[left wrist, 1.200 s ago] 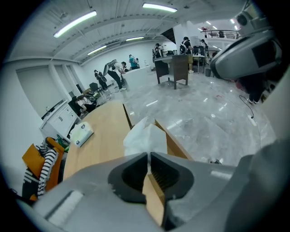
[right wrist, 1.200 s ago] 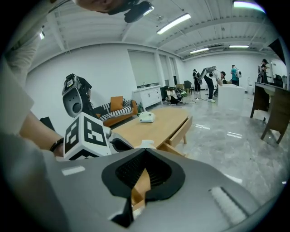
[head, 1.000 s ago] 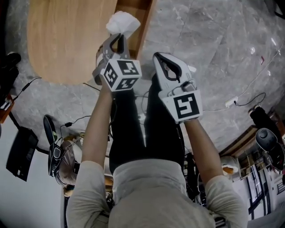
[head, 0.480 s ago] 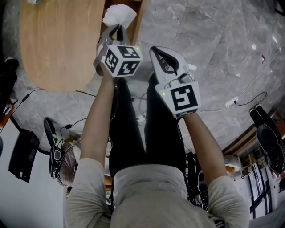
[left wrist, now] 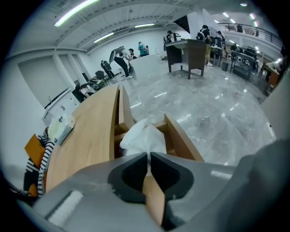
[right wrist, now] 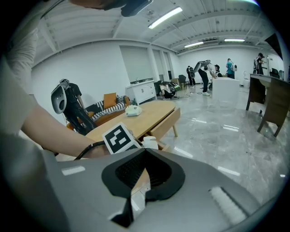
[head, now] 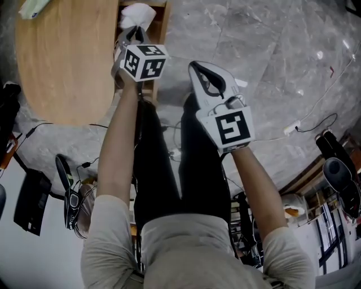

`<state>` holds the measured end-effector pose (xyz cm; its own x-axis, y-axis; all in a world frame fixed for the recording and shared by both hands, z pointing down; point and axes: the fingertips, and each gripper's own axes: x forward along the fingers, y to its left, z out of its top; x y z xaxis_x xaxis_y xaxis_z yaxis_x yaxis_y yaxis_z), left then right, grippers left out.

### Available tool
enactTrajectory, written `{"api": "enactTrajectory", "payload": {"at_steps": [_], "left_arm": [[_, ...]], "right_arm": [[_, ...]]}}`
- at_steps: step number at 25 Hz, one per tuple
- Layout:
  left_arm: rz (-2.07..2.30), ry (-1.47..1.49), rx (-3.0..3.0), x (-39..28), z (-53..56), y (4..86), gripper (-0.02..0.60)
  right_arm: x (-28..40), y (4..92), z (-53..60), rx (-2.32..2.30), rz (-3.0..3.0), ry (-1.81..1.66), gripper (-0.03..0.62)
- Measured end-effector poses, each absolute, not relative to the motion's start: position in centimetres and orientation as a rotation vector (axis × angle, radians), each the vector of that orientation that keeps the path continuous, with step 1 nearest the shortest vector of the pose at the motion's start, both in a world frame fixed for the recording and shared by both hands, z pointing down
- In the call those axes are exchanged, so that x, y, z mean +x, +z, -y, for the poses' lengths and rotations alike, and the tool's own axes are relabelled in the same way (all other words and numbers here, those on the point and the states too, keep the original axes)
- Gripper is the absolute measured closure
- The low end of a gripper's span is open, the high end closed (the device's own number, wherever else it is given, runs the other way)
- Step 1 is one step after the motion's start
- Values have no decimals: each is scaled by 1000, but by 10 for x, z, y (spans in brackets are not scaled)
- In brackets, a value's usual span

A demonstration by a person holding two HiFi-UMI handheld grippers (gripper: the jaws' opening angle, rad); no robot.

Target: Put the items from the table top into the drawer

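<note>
My left gripper (head: 134,33) is shut on a crumpled white tissue (head: 137,13), a pinch of it between the pads. It hangs over the open wooden drawer (head: 164,21) at the edge of the oval wooden table (head: 67,62). In the left gripper view the tissue (left wrist: 142,136) bulges out past the left gripper (left wrist: 148,156), with the drawer's side wall (left wrist: 181,136) to its right. My right gripper (head: 197,70) stands to the right over the floor, shut and empty. In the right gripper view its jaws meet at the right gripper's tip (right wrist: 144,152); the tissue (right wrist: 150,142) shows beyond it.
A pale tissue pack (head: 34,7) lies on the far left of the table top, and the tissue pack (left wrist: 61,128) also shows in the left gripper view. Grey marble floor (head: 271,51) lies to the right. Cables (head: 293,130) run across it; equipment stands behind me.
The left gripper has carried the tissue up and to the left in the head view, to above the open drawer. The right gripper has shifted only slightly.
</note>
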<state>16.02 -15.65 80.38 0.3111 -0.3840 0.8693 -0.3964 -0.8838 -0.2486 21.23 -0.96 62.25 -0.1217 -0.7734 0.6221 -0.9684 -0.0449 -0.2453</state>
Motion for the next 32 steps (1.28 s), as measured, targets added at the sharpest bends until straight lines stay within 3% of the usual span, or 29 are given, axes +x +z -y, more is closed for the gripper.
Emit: {"api": "enactTrajectory", "payload": {"at_steps": [17,32], "left_arm": [[574,1527,2410,183,128,837,527],[654,1205,2486,173,107,733,514]], "right_arm": [[222,629,-10,1850,1900,1010,586],[212,597,-8,1906,1922,967,586]]}}
